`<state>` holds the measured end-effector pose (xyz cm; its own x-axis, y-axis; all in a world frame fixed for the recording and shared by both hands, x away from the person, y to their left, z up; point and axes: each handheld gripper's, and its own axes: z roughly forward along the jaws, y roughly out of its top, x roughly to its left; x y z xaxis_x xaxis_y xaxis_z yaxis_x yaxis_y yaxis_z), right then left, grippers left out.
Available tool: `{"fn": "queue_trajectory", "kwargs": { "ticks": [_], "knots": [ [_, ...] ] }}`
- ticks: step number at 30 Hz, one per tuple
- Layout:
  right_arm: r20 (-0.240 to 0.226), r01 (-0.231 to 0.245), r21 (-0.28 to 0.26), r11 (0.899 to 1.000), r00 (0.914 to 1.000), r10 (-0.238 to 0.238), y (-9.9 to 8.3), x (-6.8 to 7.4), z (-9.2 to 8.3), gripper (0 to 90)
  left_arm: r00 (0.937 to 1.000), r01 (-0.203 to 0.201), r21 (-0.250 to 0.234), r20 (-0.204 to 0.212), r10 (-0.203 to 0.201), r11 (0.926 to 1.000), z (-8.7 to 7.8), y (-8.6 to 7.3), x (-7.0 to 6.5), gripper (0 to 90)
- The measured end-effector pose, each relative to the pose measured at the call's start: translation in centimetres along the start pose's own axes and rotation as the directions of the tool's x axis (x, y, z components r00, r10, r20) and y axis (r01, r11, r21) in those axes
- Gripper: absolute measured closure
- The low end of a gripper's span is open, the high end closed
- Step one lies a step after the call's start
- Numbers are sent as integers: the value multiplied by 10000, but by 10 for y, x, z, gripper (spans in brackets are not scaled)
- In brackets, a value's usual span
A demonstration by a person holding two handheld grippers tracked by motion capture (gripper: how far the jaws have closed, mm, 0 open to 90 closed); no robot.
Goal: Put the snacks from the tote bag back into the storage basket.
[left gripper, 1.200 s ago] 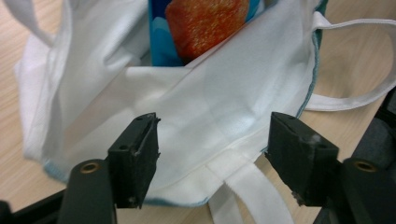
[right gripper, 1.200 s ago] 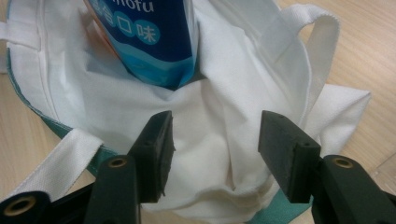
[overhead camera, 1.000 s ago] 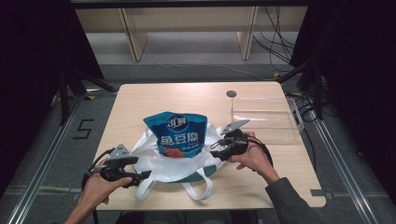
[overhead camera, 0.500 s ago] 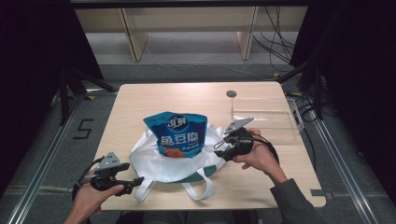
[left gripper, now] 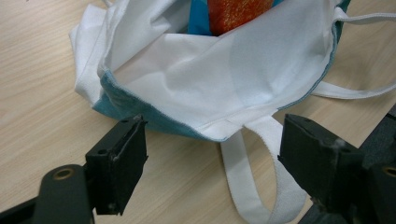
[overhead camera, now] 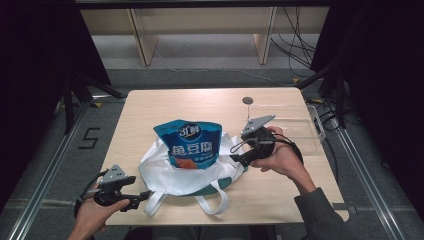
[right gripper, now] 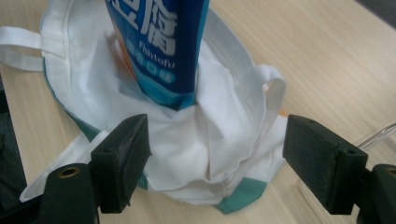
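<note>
A clear tray [overhead camera: 312,131] sits behind your right gripper [overhead camera: 239,157]. The blue snack pouch [overhead camera: 189,144] stands upright in the white tote bag [overhead camera: 187,172] mid-table. Your right jaws have just been opening and grip nothing; your left gripper [overhead camera: 142,199] gapes wide by the bag's handle [left gripper: 247,172], empty.

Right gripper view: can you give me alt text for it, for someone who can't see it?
The right tool hangs open above a rumpled white tote bag with teal trim, holding nothing. A blue snack pouch stands upright in the bag on a wooden table.
</note>
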<state>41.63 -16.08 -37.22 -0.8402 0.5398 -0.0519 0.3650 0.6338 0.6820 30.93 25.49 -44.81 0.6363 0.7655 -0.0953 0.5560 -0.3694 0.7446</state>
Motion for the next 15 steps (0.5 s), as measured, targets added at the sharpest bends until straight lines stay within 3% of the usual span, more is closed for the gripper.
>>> {"fn": "queue_trajectory", "kwargs": {
  "ticks": [2, 3, 4, 8, 12, 15],
  "knots": [
    [-163, 30, -15, 10000, 9999, -31, 6, 1, -5, 234, 10000, -8, 22, 26, 8, 10000, 0, 0, 0, 224],
    [-176, 271, -213, 9994, 9995, -275, 10, 0, -7, 234, 10000, 9, 29, 27, -9, 10000, 0, 0, 0, 224],
    [-166, 138, -159, 9998, 9998, -141, 14, 2, -10, 233, 10000, 10, 19, 35, -10, 10000, -1, 0, 0, 224],
    [-256, 345, -216, 9992, 9991, -350, 32, 6, -17, 246, 10000, -21, -67, -51, 21, 10000, -2, 0, 0, 224],
    [-219, 960, -277, 9950, 9951, -966, 54, 12, -18, 263, 10000, -3, -81, -4, 3, 10000, -3, 0, 1, 224],
    [-358, 981, -272, 9948, 9944, -991, 67, 15, -18, 273, 10000, 36, -180, -58, -37, 9998, -4, -1, 0, 224]
  ]
}}
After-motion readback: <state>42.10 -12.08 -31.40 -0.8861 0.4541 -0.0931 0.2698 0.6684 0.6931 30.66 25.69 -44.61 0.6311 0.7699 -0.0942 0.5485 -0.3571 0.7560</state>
